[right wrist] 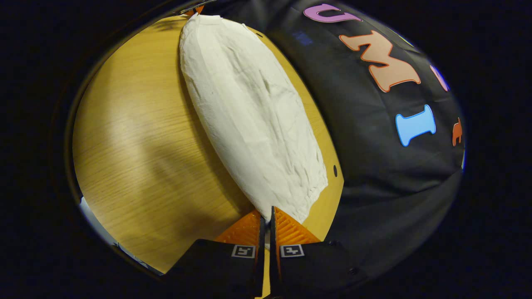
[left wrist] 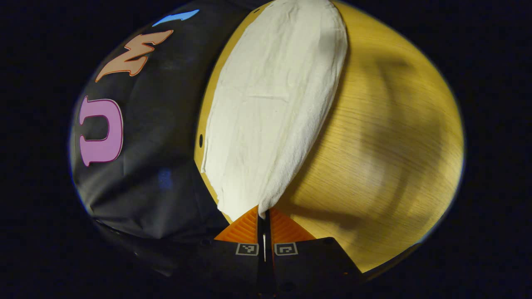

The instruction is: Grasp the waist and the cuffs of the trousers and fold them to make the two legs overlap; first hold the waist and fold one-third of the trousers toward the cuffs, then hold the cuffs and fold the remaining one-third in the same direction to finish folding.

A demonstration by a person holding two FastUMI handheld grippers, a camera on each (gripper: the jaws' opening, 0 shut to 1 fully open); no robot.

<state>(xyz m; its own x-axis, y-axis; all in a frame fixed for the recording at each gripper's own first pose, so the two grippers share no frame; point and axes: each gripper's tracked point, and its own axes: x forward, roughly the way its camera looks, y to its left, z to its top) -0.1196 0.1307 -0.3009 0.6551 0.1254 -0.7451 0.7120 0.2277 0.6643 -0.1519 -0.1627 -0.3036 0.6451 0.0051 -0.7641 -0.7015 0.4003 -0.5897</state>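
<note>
In the left gripper view, the left gripper [left wrist: 264, 220] has its fingers [left wrist: 245, 228] closed almost completely, pinching one corner of the white trousers [left wrist: 274, 104] between them. From that corner the cloth runs away from the camera as one long strip along the far edge of the wooden tabletop [left wrist: 382, 158], close to the black booth wall. The strip looks as wide as a single leg, so the two legs appear to lie one on the other already.

In the right gripper view, the right gripper [right wrist: 266, 222] is likewise nearly closed, with the other end of the trousers [right wrist: 249, 116] caught between its fingers [right wrist: 291, 230]. The cloth stretches off toward the top of the picture, where a small piece of the other gripper shows at its far end. Bare tabletop [right wrist: 137, 145] lies to the side.

My judgement is that the lengthwise fold is finished and the trousers are being held taut end to end. I cannot tell from the cloth which end is the waist. The next move calls for whichever gripper holds the waist to carry that end about a third of the way toward the cuffs, keeping the edges in line, and to lay it down flat.
</note>
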